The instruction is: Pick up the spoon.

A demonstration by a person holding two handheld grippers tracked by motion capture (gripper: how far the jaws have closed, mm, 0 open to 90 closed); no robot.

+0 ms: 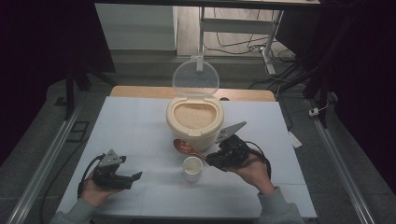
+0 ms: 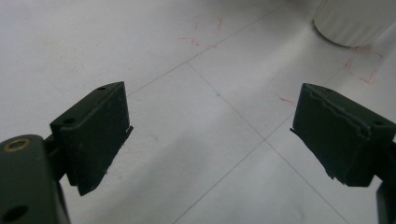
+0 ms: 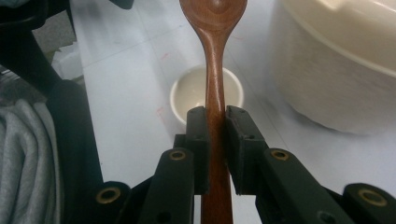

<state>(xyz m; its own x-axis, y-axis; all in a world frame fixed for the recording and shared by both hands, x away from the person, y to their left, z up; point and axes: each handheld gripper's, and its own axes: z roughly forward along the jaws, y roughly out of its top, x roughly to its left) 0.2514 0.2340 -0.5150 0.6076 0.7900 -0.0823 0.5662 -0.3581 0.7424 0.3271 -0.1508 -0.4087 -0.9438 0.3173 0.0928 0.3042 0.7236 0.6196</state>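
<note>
A cream rice container (image 1: 194,121) stands mid-table with its clear lid (image 1: 195,77) raised, full of rice. In front of it sits a small white cup (image 1: 192,168), which looks empty in the right gripper view (image 3: 180,95). My right gripper (image 1: 212,157) is shut on the handle of a brown wooden spoon (image 1: 185,147); the spoon (image 3: 215,84) points away over the cup, its bowl beside the container (image 3: 341,70). My left gripper (image 1: 135,177) rests at the table's front left, and the left gripper view shows it (image 2: 210,135) open, nothing between the jaws.
The white table (image 1: 135,126) carries thin grid lines and small red marks. A wooden edge runs behind the table, with a metal frame and cables on the floor beyond. The cup's base (image 2: 355,23) appears at the top right of the left gripper view.
</note>
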